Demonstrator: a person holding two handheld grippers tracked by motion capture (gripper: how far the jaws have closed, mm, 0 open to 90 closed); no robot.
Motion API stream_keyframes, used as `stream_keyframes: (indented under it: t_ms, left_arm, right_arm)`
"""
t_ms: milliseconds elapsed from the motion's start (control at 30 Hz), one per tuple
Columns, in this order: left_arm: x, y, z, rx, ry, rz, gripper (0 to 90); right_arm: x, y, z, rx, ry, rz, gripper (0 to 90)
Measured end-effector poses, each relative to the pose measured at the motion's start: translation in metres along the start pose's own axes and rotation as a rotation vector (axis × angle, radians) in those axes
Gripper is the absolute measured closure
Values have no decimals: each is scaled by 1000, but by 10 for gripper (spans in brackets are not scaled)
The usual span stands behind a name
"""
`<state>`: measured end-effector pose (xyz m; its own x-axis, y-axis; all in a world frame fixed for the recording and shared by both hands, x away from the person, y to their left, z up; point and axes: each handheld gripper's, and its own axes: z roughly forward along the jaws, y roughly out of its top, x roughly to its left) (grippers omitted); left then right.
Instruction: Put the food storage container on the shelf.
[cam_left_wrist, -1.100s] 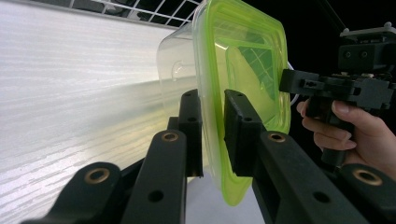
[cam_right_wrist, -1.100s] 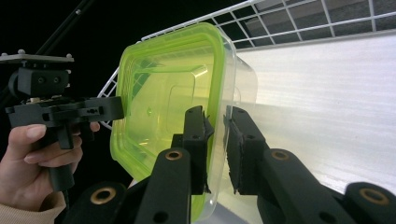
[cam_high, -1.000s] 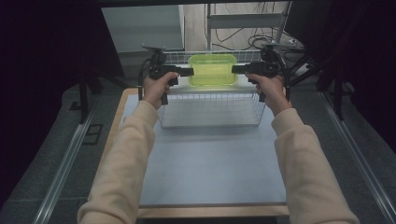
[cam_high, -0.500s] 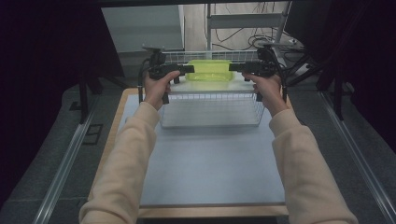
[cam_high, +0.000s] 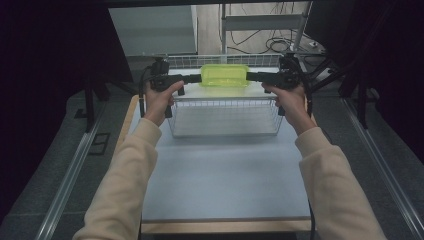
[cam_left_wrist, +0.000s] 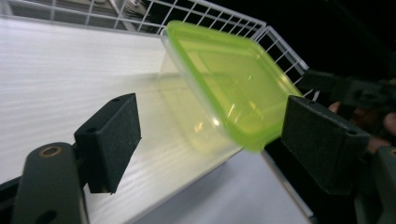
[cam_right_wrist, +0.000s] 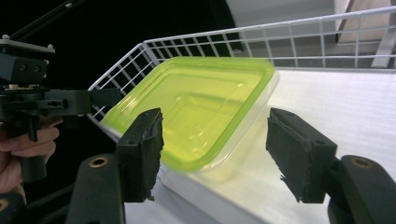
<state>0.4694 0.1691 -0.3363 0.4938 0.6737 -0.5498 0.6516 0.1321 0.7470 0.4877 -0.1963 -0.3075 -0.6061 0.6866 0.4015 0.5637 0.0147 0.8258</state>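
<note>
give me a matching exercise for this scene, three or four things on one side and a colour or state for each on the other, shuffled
Things:
1. container lid
2. wire basket
3. left tool
4. table top

Colours or states:
A. white metal grid
B. pale blue-grey, flat
C. translucent yellow-green
D. black pads standing apart, pressing on nothing

Pairs: 1-C, 2-A, 3-D, 4-B

The left tool's jaws have just been opening; the container's corner lies between them, unpressed.

Container (cam_high: 224, 75) atop basket (cam_high: 225, 117), between grippers
</note>
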Motion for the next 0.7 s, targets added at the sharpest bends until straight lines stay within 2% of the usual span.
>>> stream_keyframes:
  t_ms: [33, 300, 367, 500, 600, 700]
  left_arm:
    - [-1, -3, -3, 3, 8, 19, 194]
    - [-10, -32, -26, 2, -12, 80, 193]
    - [-12, -44, -31, -1, -28, 80, 197]
    - [-19, -68, -39, 14, -32, 116, 198]
    - [-25, -86, -43, 21, -21, 146, 200]
    - [-28, -102, -46, 24, -32, 152, 203]
  right_arm:
    - [1, -2, -2, 1, 3, -5, 362]
    - [5, -22, -21, 4, 30, -51, 350]
    - [6, -29, -27, 2, 40, -55, 349]
    - [10, -48, -40, 1, 62, -81, 348]
    - [12, -65, -48, 2, 78, -100, 348]
    - [13, -82, -55, 8, 95, -111, 347]
